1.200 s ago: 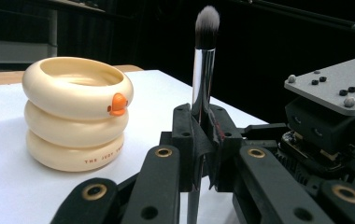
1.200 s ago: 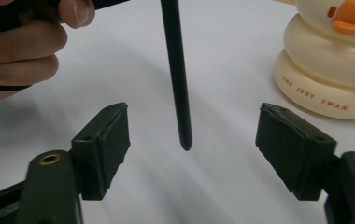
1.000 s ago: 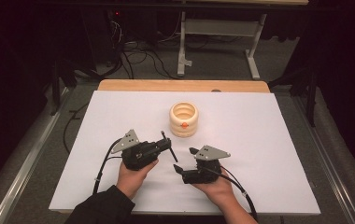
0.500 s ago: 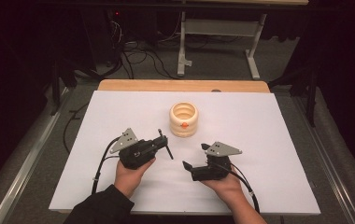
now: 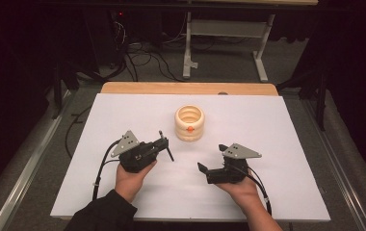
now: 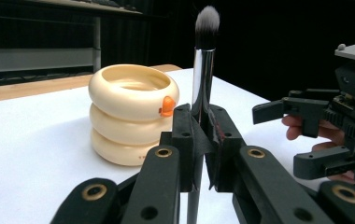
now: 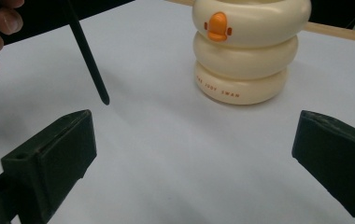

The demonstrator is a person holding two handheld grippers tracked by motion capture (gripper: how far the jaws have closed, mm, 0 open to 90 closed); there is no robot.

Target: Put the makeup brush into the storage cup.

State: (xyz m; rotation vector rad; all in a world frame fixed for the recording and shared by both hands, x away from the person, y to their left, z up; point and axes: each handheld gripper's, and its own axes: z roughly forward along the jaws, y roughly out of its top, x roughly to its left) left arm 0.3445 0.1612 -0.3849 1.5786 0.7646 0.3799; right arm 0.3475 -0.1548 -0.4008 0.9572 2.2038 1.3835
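The left gripper is clenched on a makeup brush w/ a chrome ferrule, dark thin handle and grey-white bristle tip. In the left gripper view its 2 jaws pinch the ferrule, bristles standing above them, handle running down below. In the high view the brush sits crosswise at the jaw tips, at the near-left of the table centre, handle end toward the near right. In the right gripper view that black handle slants down, its tip just over the sheet; whether it touches can't be told.

The right gripper is released: its 2 jaws stand wide apart w/ nothing between them but bare sheet. It sits near-right of centre, apart from the left one, jaws aimed left and far.

Far of both, mid-table, stands a cream-coloured holder made of 3 stacked rings w/ an orange duck bill on the top ring, upright, open at the top, bill facing near. It rests on a white sheet covering a wooden tabletop, whose far edge shows.
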